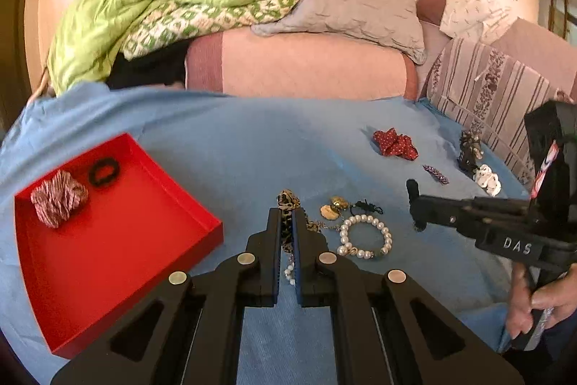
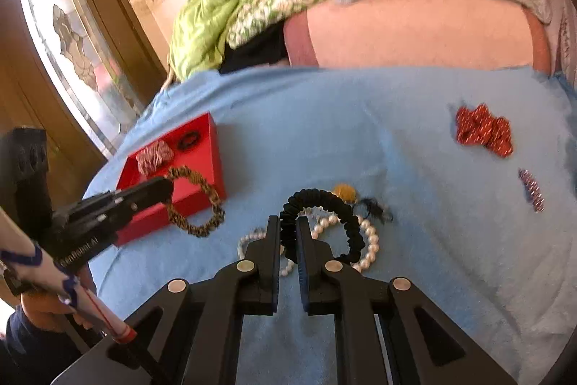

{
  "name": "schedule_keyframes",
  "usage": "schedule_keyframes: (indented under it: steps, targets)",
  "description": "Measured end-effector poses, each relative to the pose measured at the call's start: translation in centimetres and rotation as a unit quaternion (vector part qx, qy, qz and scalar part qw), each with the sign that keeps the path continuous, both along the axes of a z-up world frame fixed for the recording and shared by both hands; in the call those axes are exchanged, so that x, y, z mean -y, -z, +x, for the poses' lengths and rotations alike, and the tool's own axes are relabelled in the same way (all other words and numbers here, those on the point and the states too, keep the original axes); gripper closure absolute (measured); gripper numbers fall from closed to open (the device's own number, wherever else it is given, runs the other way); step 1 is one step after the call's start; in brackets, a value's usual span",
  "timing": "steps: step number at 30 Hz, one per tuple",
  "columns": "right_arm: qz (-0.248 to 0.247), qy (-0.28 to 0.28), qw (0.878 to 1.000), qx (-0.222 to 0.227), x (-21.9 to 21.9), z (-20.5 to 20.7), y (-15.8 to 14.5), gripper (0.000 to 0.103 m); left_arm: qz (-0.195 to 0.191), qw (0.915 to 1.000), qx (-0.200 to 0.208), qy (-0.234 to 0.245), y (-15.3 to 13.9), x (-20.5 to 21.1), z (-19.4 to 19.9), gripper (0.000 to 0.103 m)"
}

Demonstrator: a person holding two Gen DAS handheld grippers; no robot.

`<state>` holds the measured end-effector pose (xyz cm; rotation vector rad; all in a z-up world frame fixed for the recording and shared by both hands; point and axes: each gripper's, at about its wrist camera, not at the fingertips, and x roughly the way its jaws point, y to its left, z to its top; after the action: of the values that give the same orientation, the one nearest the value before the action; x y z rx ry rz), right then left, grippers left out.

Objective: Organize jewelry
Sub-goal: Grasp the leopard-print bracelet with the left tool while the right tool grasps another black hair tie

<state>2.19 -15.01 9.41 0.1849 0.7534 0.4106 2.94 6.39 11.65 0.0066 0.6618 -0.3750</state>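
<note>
My left gripper [image 1: 287,217] is shut on a leopard-print scrunchie [image 1: 287,204] and holds it above the blue cloth, just right of the red tray [image 1: 119,258]; from the right wrist view the scrunchie [image 2: 194,201] hangs by the tray's [image 2: 212,139] near edge. The tray holds a pink striped scrunchie [image 1: 59,192] and a black hair tie [image 1: 104,172]. My right gripper [image 2: 288,226] is shut on a black scrunchie [image 2: 321,222], raised over a pearl bracelet [image 2: 368,240]. In the left wrist view the pearl bracelet [image 1: 364,235] lies beside gold earrings [image 1: 333,206].
On the blue cloth [image 1: 252,147] lie a red dotted scrunchie [image 1: 395,142], a purple beaded clip [image 1: 436,174], a white scrunchie [image 1: 487,181] and a dark patterned one [image 1: 470,148]. Pillows and a green quilt [image 1: 162,9] are piled behind. A wooden door [image 2: 54,42] stands at left.
</note>
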Motion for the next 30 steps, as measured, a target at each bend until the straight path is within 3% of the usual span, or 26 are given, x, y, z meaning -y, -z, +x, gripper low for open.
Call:
schedule_keyframes:
  steps: [12, 30]
  targets:
    - [0.013, -0.004, 1.000, 0.001, -0.3, -0.3, -0.3, 0.094, 0.017, 0.9999, 0.003, -0.001, 0.2, 0.8, -0.1, 0.098]
    - [0.024, -0.023, 0.999, -0.013, -3.5, 0.4, 0.6, 0.094, 0.022, 0.9994, 0.009, -0.023, 0.4, -1.2, 0.1, 0.098]
